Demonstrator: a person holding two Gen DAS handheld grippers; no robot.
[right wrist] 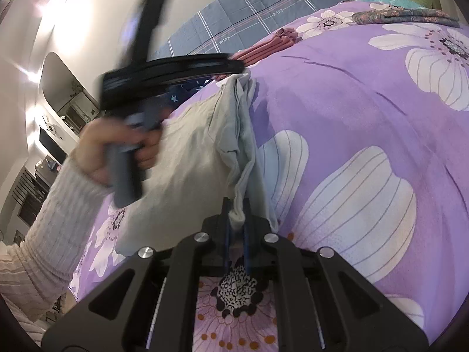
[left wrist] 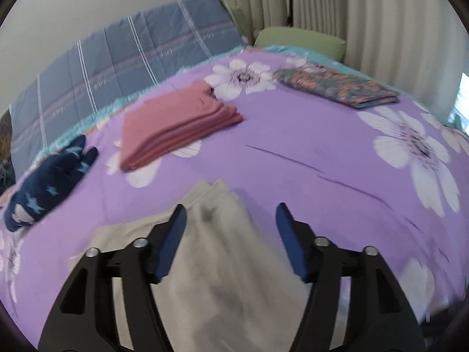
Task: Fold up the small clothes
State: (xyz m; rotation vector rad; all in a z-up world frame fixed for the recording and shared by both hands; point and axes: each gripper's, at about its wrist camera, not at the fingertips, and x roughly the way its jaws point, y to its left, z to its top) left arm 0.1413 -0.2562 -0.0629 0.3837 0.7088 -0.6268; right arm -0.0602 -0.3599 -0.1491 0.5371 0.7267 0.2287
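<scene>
A purple bedspread (left wrist: 307, 135) printed with large white flowers covers the bed and fills the middle of both views. Along its far edge, in the upper left of the left wrist view, lies a grey-blue quilt (left wrist: 132, 50) crossed by thin white and pink lines. A green pillow (left wrist: 299, 42) sits at upper centre, just beside pale pleated curtains (left wrist: 366, 20) in the upper right. In the right wrist view, a white wall (right wrist: 88, 14) with bright glare occupies the upper left, and blurred dark shelving (right wrist: 32, 199) stands at the left edge.

Home bedroom: bed w/ purple floral sheet (left wrist: 293, 135), blue plaid quilt (left wrist: 132, 50) at far edge, green pillow (left wrist: 299, 41), curtains (left wrist: 366, 14).
</scene>
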